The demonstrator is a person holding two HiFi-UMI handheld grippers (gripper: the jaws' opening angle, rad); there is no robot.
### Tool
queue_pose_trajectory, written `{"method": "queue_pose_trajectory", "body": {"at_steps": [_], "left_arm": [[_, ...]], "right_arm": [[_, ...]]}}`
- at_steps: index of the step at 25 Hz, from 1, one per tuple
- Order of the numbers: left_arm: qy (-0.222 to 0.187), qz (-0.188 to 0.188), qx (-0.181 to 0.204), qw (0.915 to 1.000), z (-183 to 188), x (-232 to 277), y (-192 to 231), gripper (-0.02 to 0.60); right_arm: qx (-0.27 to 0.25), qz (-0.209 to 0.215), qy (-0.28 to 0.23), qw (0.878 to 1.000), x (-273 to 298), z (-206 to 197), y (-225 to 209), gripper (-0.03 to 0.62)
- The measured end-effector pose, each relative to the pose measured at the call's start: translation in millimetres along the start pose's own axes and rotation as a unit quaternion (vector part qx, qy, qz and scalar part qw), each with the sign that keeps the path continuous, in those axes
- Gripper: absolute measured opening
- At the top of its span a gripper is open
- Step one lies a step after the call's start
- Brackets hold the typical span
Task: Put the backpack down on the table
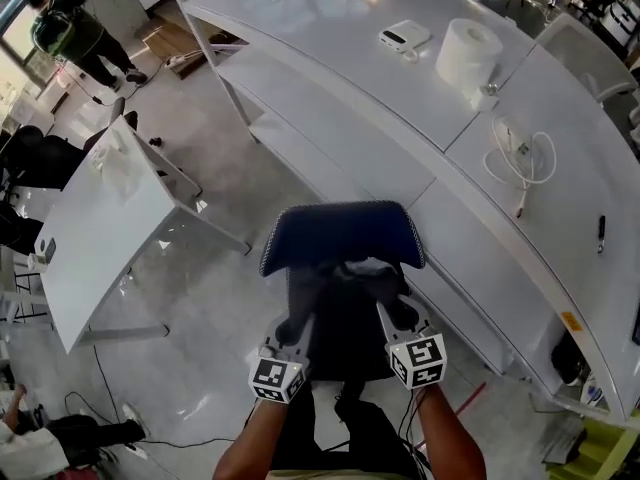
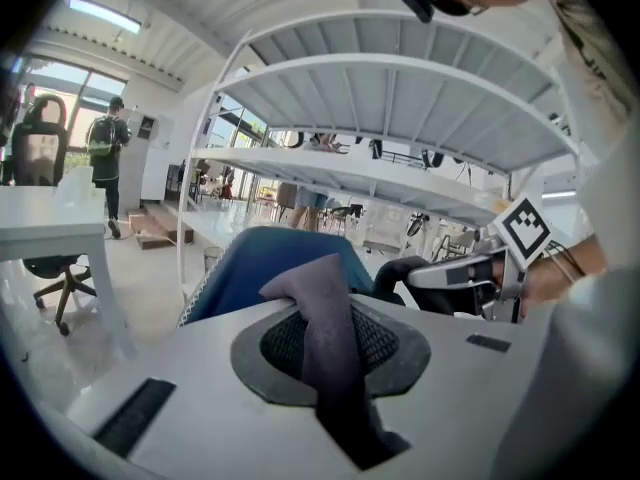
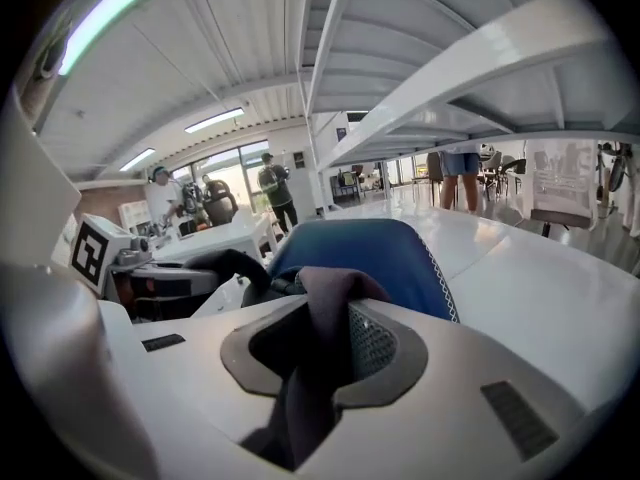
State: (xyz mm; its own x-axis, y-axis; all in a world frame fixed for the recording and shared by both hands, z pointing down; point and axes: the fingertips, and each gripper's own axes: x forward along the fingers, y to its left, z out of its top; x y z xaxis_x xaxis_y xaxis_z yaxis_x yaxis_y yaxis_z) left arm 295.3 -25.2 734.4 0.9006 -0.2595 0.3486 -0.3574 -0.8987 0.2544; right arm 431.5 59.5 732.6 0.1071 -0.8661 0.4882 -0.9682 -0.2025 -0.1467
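Head view: blue backpack (image 1: 343,236) held up beside white desk (image 1: 320,28); left tool (image 1: 297,326) and right tool (image 1: 392,313) each clamped on dark strap (image 2: 328,348).

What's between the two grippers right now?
The backpack: in the head view its dark body hangs between left gripper and right gripper. They pinch the left strap and right strap.
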Motion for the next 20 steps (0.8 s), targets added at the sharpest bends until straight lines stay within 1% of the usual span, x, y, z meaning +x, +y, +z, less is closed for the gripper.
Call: {"method": "queue_pose_trajectory", "body": {"at_steps": [2,4,8,11,15,20], "left_arm": [[-0.018,0.003,0.006,0.9998,21.3,-21.5,-9.0,0.064],[-0.026,0.008,0.010,0.9996,36.1,-42.6,-16.6,0.063],[-0.033,0.019,0.005,0.9993,46.6,-92.4,-29.5,0.061],[-0.042,0.038,-0.006,0.9984,53.1,-131.0,-33.7,0.061],[-0.073,0.070,-0.024,0.9946,76.1,-166.8,-23.4,0.061],[-0.136,0.108,-0.008,0.9848,132.2,-207.9,9.3,0.061]], "right_arm": [[-0.007,0.007,-0.004,1.000,-19.7,13.9,17.1,0.098],[-0.017,0.017,-0.005,1.000,-40.8,20.7,36.8,0.097],[-0.043,0.037,-0.004,0.998,-76.0,31.1,77.9,0.095],[-0.073,0.059,-0.004,0.996,-90.4,44.4,107.1,0.095],[-0.098,0.090,-0.017,0.991,-95.9,72.9,140.5,0.095],[-0.115,0.127,-0.058,0.984,-87.0,131.3,187.8,0.095]]}}
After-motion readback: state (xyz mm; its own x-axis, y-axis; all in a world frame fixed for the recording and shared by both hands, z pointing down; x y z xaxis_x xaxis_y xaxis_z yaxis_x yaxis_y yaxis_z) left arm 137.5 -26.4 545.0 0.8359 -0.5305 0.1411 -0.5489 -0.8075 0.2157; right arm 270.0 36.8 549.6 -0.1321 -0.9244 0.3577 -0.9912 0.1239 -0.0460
